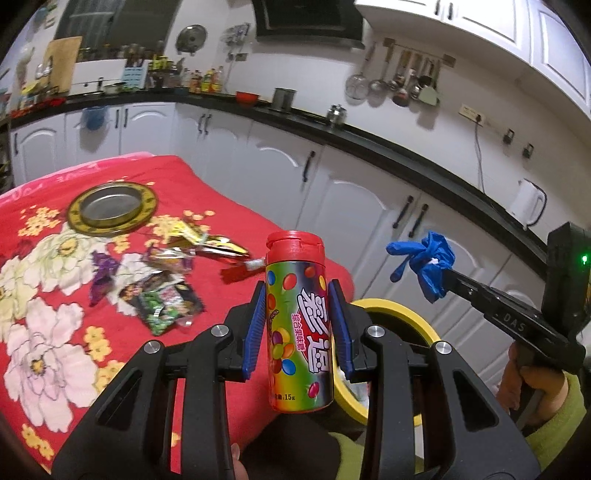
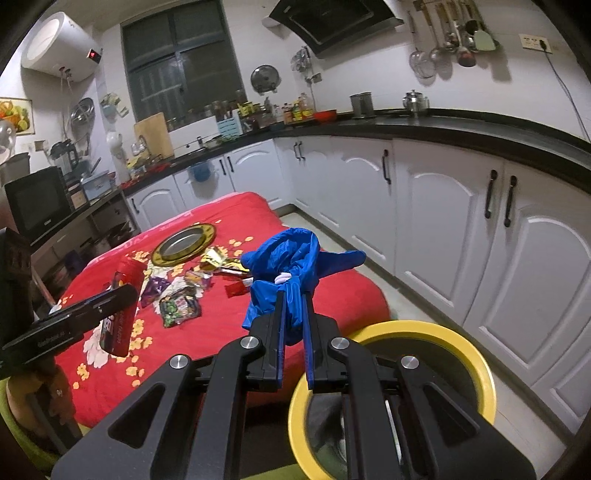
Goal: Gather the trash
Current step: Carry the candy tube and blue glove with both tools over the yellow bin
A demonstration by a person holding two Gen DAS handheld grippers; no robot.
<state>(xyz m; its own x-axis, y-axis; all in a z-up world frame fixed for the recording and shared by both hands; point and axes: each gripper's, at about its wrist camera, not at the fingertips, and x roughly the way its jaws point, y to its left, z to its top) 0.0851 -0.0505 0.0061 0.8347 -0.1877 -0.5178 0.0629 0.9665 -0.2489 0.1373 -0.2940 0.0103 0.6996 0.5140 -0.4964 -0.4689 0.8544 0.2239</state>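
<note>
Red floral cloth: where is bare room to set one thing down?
On the red floral cloth, the patch nearest the yellow bin is bare, and so is the near edge with big white flowers. It is crowded in the middle: wrappers lie between the gold-rimmed metal dish and the near side.

White cabinets [image 2: 424, 206] under black counter [image 2: 461, 129]; dark window [image 2: 177, 62]; range hood [image 2: 332, 22]; utensils [image 1: 402, 77] on white wall; pale floor [image 2: 332, 236].
</note>
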